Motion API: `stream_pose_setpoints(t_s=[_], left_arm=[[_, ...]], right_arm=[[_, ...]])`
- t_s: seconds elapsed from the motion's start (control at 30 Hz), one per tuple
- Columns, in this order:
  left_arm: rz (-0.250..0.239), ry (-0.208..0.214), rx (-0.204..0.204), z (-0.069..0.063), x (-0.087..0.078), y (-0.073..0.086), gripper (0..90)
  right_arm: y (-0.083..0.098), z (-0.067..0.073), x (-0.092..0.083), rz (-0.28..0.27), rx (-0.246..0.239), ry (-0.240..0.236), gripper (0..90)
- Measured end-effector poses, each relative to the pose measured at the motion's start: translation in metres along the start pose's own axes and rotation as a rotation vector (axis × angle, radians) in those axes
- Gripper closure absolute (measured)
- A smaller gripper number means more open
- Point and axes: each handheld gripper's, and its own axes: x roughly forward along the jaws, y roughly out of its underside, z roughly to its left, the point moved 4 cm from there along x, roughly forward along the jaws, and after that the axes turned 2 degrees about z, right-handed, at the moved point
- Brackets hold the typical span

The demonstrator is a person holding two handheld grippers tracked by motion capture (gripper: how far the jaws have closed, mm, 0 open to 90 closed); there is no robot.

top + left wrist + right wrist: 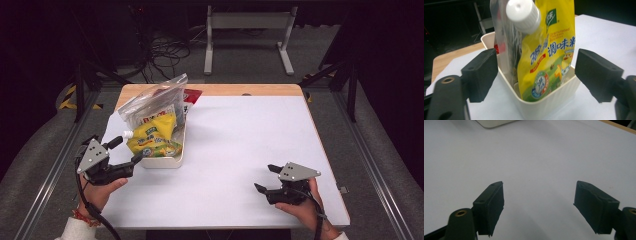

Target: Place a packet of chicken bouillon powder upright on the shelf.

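Observation:
A yellow spouted pouch [152,136] with a white cap [128,134] stands in a cream bin [165,161] at the table's left, leaning toward my left gripper [127,150]. That gripper is open just left of the bin's near corner, holding nothing. In the left gripper view the pouch [549,50], its cap [522,15] and the bin's rim [549,105] sit beyond the wide-apart jaws of the left gripper [539,72], untouched. My right gripper [265,178] rests open over bare white table at the near right; the right gripper view shows the right gripper [546,205] with nothing between its pads.
A clear zip bag [150,100] of packets leans in the bin behind the pouch, and a red packet [192,95] lies behind it. The white mat [250,140] spreads between the two hands. A bin corner [491,122] shows far ahead of the right jaws.

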Motion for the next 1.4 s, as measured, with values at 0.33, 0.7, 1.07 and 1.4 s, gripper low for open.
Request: stream_pose_setpoints(t_s=[0.33, 0.7, 1.07, 1.4], left_arm=[[0.005, 0.016, -0.008, -0.009, -0.007, 0.008, 8.0], [0.013, 0.051, 0.002, -0.028, -0.012, 0.020, 8.5], [0.031, 0.104, 0.015, -0.046, -0.007, 0.025, 9.2], [0.067, 0.158, 0.056, -0.064, 0.004, 0.029, 9.2]], right_arm=[[-0.001, -0.001, -0.002, -0.003, -0.002, 0.009, 22.0], [-0.003, -0.003, -0.001, -0.011, -0.007, 0.010, 20.7], [-0.004, -0.004, -0.004, -0.014, -0.017, 0.028, 20.6], [-0.005, -0.005, -0.007, -0.014, -0.026, 0.039, 20.6]])
